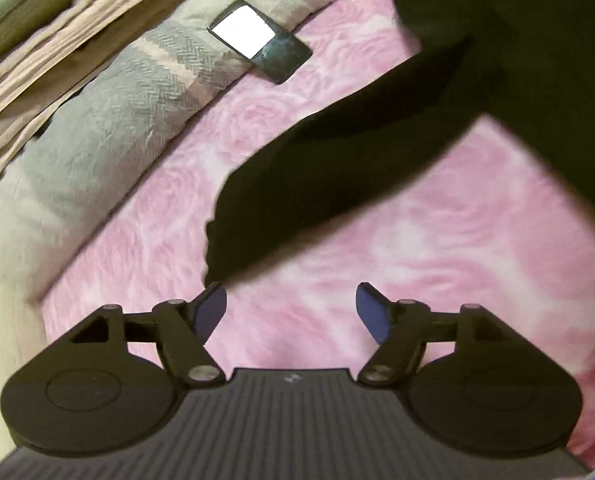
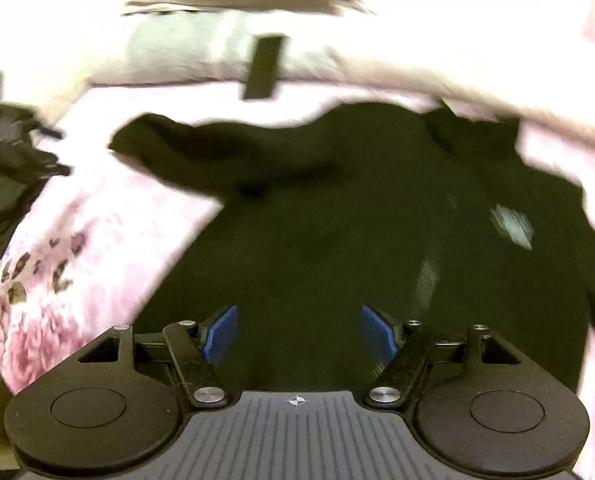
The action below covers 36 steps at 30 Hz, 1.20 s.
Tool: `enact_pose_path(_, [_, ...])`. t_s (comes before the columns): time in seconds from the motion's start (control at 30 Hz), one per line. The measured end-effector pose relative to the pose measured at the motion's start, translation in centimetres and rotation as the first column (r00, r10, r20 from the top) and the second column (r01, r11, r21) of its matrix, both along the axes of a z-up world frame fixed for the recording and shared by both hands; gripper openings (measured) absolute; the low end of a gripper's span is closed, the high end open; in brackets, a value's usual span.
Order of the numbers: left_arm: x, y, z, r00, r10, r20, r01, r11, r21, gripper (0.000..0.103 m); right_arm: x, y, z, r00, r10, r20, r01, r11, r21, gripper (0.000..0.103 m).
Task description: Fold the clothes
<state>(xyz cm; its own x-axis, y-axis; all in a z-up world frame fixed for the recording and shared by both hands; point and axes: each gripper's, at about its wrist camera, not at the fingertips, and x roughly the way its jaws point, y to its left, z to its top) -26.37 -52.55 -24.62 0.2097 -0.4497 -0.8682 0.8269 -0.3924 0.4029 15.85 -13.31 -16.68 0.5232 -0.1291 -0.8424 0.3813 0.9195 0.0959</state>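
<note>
Clothing for the fold is a single black long-sleeved top (image 2: 337, 216), lying spread on a pink floral bedspread (image 1: 417, 240) with one sleeve (image 1: 317, 184) stretched out flat away from the body. The right gripper (image 2: 299, 330) hovers low over the top's body, pointing toward its collar, its blue pads (image 2: 221, 334) held wide apart with nothing between them. The left gripper (image 1: 291, 312) hangs over bare bedspread just short of the sleeve's cuff, angled toward it, jaws likewise spread wide and empty. Beyond the sleeve, a phone (image 1: 259, 40) with a lit screen rests on a grey-and-pink blanket (image 1: 137, 92) bunched along the bedspread's far edge.
</note>
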Motion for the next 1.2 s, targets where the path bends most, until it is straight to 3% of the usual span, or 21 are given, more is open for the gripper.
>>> enact_pose_path(0.17, [4.0,-5.4,-4.5,0.980,-0.199,0.026,0.198,0.980,0.026,0.067,7.5,2.4,-2.5,0.998,-0.045,-0.046,0.044,0.999,-0.021,0.072])
enact_pose_path(0.2, [4.6,-6.2,-5.2,0.971,-0.237,0.034,0.236,0.971,0.032,0.057,8.5,2.6,-3.1,0.997,-0.056,-0.058,0.056,0.998,-0.012,0.072])
enact_pose_path(0.23, [5.0,-6.9,-5.8,0.967,-0.255,0.019,0.254,0.966,0.056,0.024,9.5,2.9,-3.7,0.995,-0.068,-0.070,0.068,0.998,-0.004,0.072])
enact_pose_path(0.27, [5.4,-7.6,-6.4,0.964,-0.267,-0.003,0.266,0.960,0.086,0.014,10.4,3.0,-4.4,0.994,-0.076,-0.085,0.076,0.997,0.007,0.072])
enact_pose_path(0.3, [5.7,-8.0,-6.3,0.963,-0.270,-0.025,0.271,0.958,0.097,0.011,11.2,3.0,-5.0,0.992,-0.080,-0.101,0.083,0.996,0.020,0.072])
enact_pose_path(0.4, [6.8,-7.3,-3.5,0.967,-0.243,-0.073,0.248,0.966,0.077,0.008,13.2,3.3,-6.0,0.987,-0.082,-0.134,0.089,0.995,0.044,0.072])
enact_pose_path(0.53, [9.0,-5.5,1.4,0.988,-0.119,-0.097,0.130,0.984,0.122,0.007,14.9,4.4,-5.2,0.989,-0.054,-0.138,0.059,0.998,0.027,0.072])
enact_pose_path(0.63, [10.5,-4.2,2.5,0.994,-0.012,-0.108,0.030,0.986,0.165,0.008,16.0,4.9,-4.6,0.992,-0.038,-0.121,0.042,0.999,0.025,0.072])
enact_pose_path(0.77, [12.6,-2.3,4.1,0.985,0.130,-0.116,-0.102,0.969,0.224,0.012,17.0,5.4,-4.7,0.994,-0.027,-0.110,0.032,0.998,0.045,0.072])
enact_pose_path(0.87, [12.9,-2.2,2.6,0.985,0.156,-0.070,-0.138,0.968,0.208,0.013,17.2,5.6,-5.4,0.993,-0.030,-0.118,0.037,0.998,0.059,0.072])
enact_pose_path(1.0, [12.9,-1.6,1.2,0.972,0.187,-0.139,-0.156,0.965,0.211,0.032,16.8,5.6,-6.1,0.989,-0.043,-0.139,0.054,0.996,0.076,0.072])
enact_pose_path(1.07, [12.2,-0.8,1.0,0.969,0.161,-0.187,-0.119,0.968,0.219,0.048,16.3,5.8,-6.4,0.988,-0.047,-0.146,0.060,0.995,0.085,0.072])
enact_pose_path(1.1, [12.0,-0.6,0.6,0.971,0.143,-0.192,-0.100,0.971,0.218,0.062,16.1,6.0,-6.5,0.988,-0.047,-0.150,0.061,0.994,0.093,0.072])
enact_pose_path(1.2, [12.2,-0.4,-1.1,0.972,0.134,-0.193,-0.092,0.973,0.211,0.066,15.7,6.9,-7.0,0.987,-0.034,-0.159,0.054,0.991,0.123,0.072])
